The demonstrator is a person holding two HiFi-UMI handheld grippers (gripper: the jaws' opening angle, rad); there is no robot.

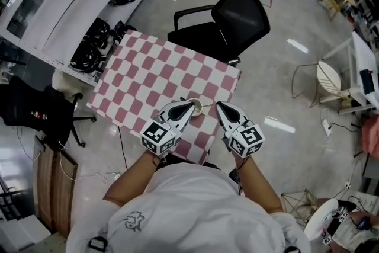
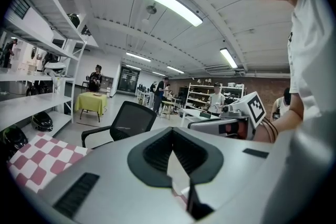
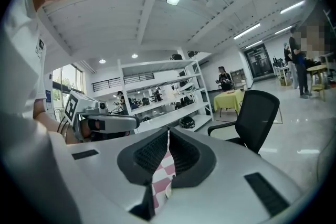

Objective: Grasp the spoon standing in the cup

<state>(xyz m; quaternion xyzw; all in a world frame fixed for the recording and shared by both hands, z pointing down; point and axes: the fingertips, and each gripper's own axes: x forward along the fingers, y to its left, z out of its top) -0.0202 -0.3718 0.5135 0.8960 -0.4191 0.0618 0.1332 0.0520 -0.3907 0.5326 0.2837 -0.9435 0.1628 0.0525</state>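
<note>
Nothing was grasped yet; the cup (image 1: 195,106), seemingly with the spoon (image 1: 205,105) in it, stood on the checked table (image 1: 153,68) between the left gripper (image 1: 187,111) and the right gripper (image 1: 219,106); both pairs of jaws were closed and empty.

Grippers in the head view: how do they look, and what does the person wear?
The left gripper and right gripper are white, tapering shells with black-lined jaws. Each carries a cube of black-and-white square markers. The person wears a white short-sleeved shirt.
</note>
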